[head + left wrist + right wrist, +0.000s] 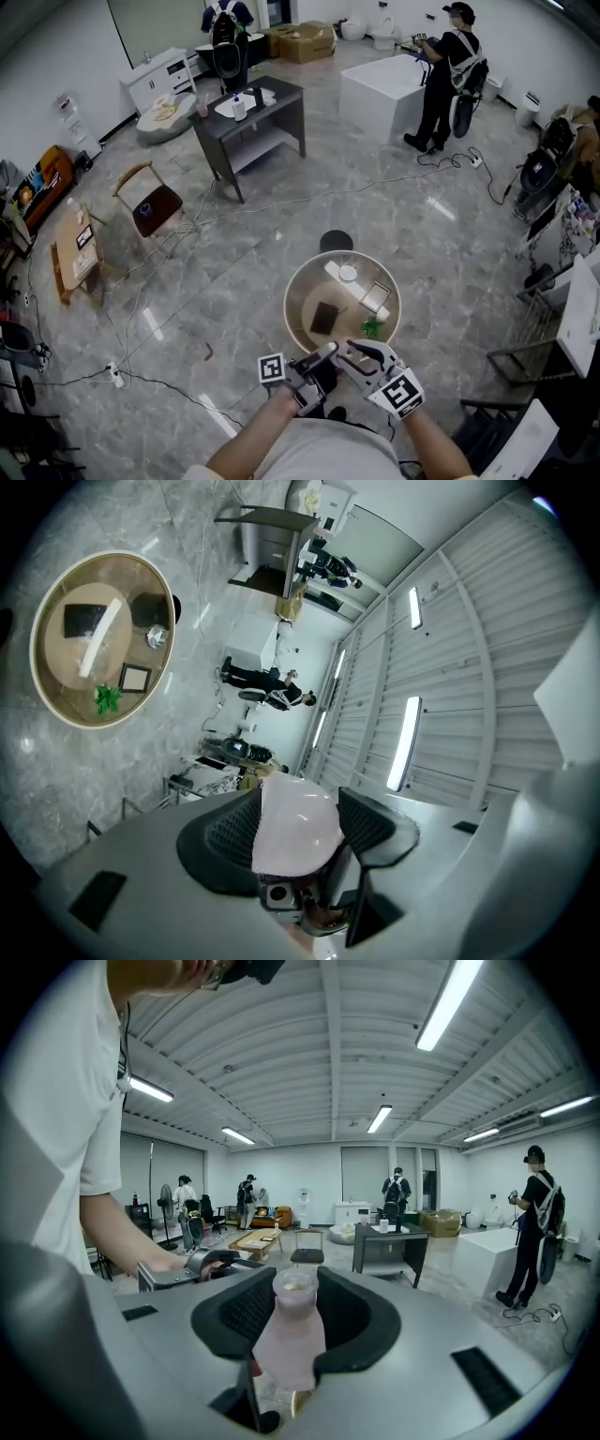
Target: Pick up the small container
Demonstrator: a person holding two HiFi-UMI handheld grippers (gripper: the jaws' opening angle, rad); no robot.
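Observation:
My right gripper is shut on a small pale pink translucent bottle, upright with its neck uncapped. In my left gripper, shut, sits a pale pink rounded piece; I cannot tell whether it is a cap or part of the same bottle. In the head view both grippers, left and right, meet jaw to jaw close to the body, just in front of a round wooden table. What they hold is hidden there.
The round table carries a dark square, a green sprig, a small frame and a white disc. Cables cross the floor. Farther off stand a dark desk, a white block, a wooden chair and people.

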